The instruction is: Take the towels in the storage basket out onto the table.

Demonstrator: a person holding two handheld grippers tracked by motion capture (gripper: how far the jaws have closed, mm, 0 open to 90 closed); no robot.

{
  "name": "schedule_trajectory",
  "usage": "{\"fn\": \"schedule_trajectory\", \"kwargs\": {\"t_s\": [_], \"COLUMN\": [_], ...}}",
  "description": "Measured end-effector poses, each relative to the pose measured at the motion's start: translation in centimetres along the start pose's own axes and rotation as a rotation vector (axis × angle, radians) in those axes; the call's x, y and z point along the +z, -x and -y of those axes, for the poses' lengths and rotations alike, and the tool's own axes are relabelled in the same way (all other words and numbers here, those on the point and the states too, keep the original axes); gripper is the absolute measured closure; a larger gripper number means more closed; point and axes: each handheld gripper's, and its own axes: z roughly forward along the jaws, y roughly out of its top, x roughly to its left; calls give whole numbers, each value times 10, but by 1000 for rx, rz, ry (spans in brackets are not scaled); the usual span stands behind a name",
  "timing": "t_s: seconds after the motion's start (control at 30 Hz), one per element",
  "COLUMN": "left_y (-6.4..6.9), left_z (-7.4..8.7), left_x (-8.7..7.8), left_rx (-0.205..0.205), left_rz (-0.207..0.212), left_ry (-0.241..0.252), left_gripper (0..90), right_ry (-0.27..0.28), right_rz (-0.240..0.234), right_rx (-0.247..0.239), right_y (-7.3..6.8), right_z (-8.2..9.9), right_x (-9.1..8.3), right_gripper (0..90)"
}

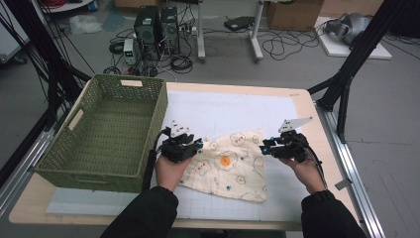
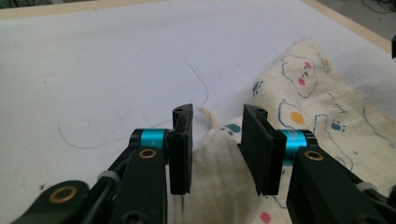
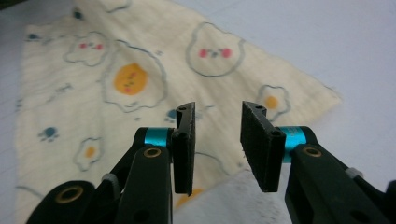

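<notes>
Dark sleeves are coming in at the near edge of the worktop (image 1: pixel 297 101), each hand holding a claw at one side of the cloth (image 1: pixel 233 166). Far left, a green basket (image 1: pixel 106 130) is sitting empty, probably waiting for the cloth. Left claw (image 1: pixel 184 145) is hovering at the cloth's left corner, jaws parted with cloth between them, not yet pinching. Printed cloth is lying rumpled mid-worktop. Right claw (image 1: pixel 267 147) is standing equally open over the right edge, gripping nothing.
</notes>
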Motion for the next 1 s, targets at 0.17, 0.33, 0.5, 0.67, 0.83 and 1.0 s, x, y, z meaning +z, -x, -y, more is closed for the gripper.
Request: {"fn": "schedule_trajectory", "kwargs": {"t_s": [0.17,0.33,0.5,0.67,0.83,1.0], "left_y": [-1,1,0,0,0,0], "left_z": [2,11,20,23,23,22], "left_x": [-8,-15,-14,-9,-9,-10], "left_rx": [6,36,30,41,40,30], "left_rz": [14,22,31,48,61,69], "left_ry": [-5,-24,-49,-89,-88,-79], "left_gripper": [642,620,613,724,859,834], "right_ry": [-27,-50,-59,-109,-130,-144], "right_rz": [-70,-138,-186,-153,-216,-240], "right_rx": [-44,-70,-74,-125,-129,-137], "right_y": [-19,-43,-55,-61,-57,-56], "right_z": [10,30,42,47,49,61], "right_x": [4,14,22,30,25,2], "right_gripper": [624,593,593,839,884,885]}}
